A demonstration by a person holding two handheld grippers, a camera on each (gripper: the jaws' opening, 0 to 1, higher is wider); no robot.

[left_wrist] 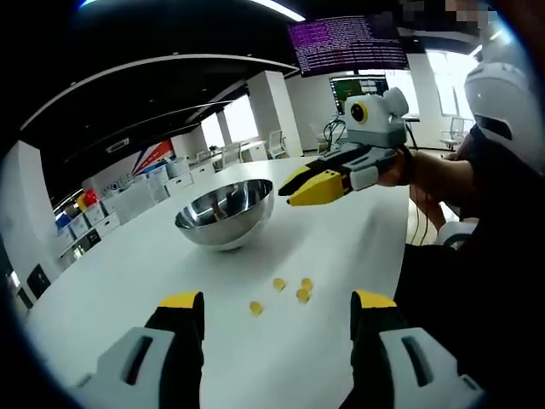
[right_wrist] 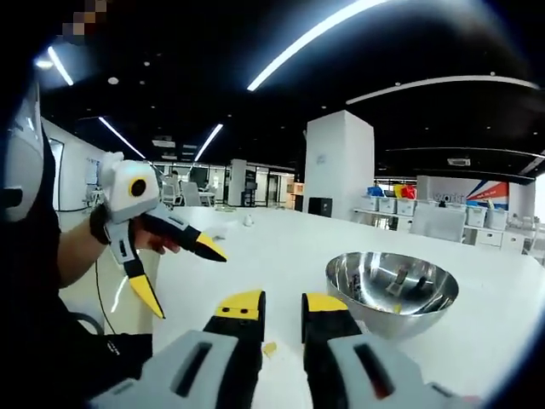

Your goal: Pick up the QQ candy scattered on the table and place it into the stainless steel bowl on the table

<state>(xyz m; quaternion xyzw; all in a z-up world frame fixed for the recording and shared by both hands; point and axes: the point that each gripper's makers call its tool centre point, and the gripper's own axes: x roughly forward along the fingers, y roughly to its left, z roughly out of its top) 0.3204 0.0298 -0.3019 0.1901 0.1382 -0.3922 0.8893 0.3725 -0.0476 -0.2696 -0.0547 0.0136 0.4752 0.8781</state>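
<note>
left claw (left_wrist: 277, 311) gapes empty over small amber candies (left_wrist: 289, 291); right claw (right_wrist: 281, 311) nearly closed.

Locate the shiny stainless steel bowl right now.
The shiny stainless steel bowl stands on the white table: in the left gripper view beyond the small yellow candies; in the right gripper view, right of centre.

Each handheld gripper has a pale grey plastic body with black jaws ending in yellow tips: the left gripper (left_wrist: 277, 317), the right gripper (right_wrist: 281, 317). The person's dark sleeve (left_wrist: 502, 170) covers the upper arm.
</note>
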